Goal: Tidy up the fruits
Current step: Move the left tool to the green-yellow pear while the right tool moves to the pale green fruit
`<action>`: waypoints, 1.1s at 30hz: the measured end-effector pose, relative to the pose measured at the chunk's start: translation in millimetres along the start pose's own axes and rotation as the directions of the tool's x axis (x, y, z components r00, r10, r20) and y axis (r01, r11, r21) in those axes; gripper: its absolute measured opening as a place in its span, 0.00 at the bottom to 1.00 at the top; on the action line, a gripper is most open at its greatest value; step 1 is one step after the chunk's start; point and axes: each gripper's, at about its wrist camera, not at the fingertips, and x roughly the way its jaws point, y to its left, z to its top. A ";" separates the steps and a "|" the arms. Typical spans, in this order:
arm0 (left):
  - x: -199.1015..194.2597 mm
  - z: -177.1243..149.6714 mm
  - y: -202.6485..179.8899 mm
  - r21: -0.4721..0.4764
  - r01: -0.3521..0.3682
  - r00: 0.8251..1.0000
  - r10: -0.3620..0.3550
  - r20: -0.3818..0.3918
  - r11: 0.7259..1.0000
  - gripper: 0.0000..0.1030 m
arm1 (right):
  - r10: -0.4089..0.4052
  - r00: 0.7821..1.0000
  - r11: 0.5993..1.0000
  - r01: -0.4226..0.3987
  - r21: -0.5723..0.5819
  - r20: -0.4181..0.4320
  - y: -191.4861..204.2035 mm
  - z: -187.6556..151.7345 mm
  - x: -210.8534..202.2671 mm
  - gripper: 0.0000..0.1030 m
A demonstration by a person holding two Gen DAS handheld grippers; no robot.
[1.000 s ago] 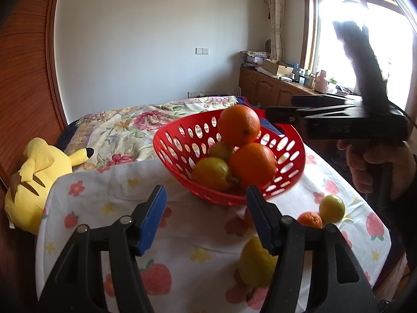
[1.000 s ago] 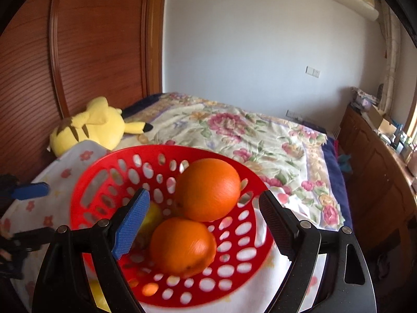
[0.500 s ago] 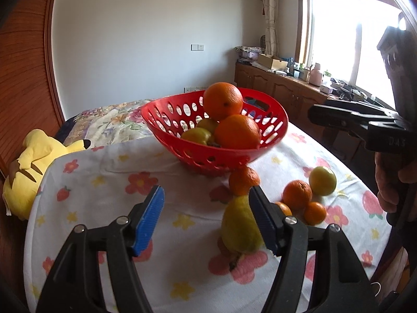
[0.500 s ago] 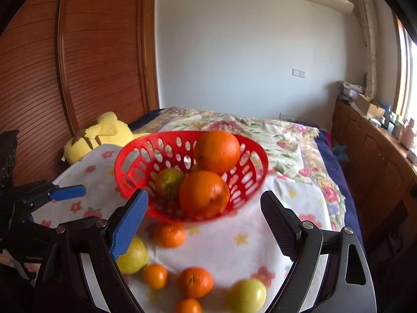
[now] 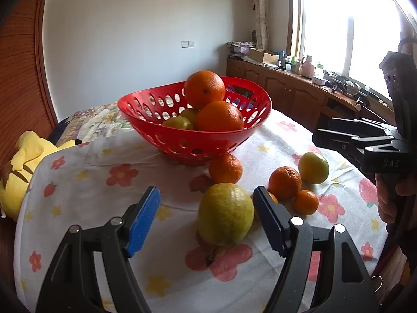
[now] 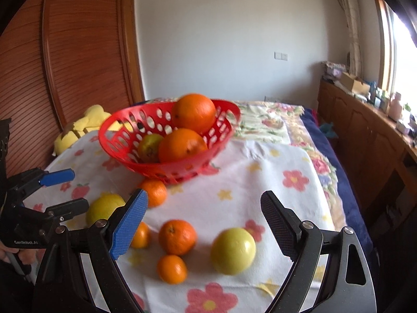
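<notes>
Left wrist view: the left gripper [image 5: 206, 217] pointed down over the flowered tablecloth [image 5: 104, 182], its jaws opening. The large yellow-green fruit [image 5: 225, 214] lay on the cloth between the blue pads [image 5: 142, 221], close to the right one, untouched by either (whether it grazed the right pad was hard to tell). Farther off stood the red basket [image 5: 182, 140] with two big oranges [image 5: 204, 88] stacked atop greenish fruit. A tangerine [image 5: 225, 168] sat just near of the basket; to the right lay more small oranges and a green apple [image 5: 313, 168]. The right gripper [image 5: 362, 140] came in from the right edge, held by a hand [image 5: 396, 195].

Right wrist view (slightly blurred): the right gripper [image 6: 204, 219] stood wide and empty. Between its fingers, on the cloth, lay the apple [image 6: 232, 251] nearer the right finger, a medium orange [image 6: 177, 236] and a smaller one [image 6: 172, 268]. The basket [image 6: 125, 140] stood beyond, left of centre. A yellow plush toy [image 6: 86, 122] rested far left.
</notes>
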 end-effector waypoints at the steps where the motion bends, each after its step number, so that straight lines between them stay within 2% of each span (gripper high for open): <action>1: 1.8 -0.1 -1.0 -0.001 0.003 1.000 -0.003 -0.002 1.000 0.72 | -0.005 1.000 1.000 0.005 0.004 -0.004 -3.2 -2.8 -0.3 0.87; 13: 19.1 -7.9 -8.4 0.032 0.011 0.998 -0.009 -0.066 0.999 0.72 | -0.020 0.999 0.999 0.021 0.038 -0.029 -21.4 -20.4 0.6 0.88; 25: 24.9 -13.7 -8.6 0.046 0.003 0.997 0.000 -0.082 0.999 0.72 | -0.034 0.998 0.997 0.038 0.060 -0.058 -34.9 -29.9 6.0 0.87; 31: 26.9 -13.2 -6.8 0.040 0.016 0.996 -0.012 -0.089 0.999 0.72 | -0.018 0.994 0.998 0.024 0.054 -0.110 -35.1 -35.2 18.1 0.78; 33: 27.3 -13.1 -6.2 0.038 0.019 0.996 -0.016 -0.092 0.999 0.73 | -0.013 0.991 0.999 0.019 0.051 -0.131 -33.2 -37.4 22.9 0.71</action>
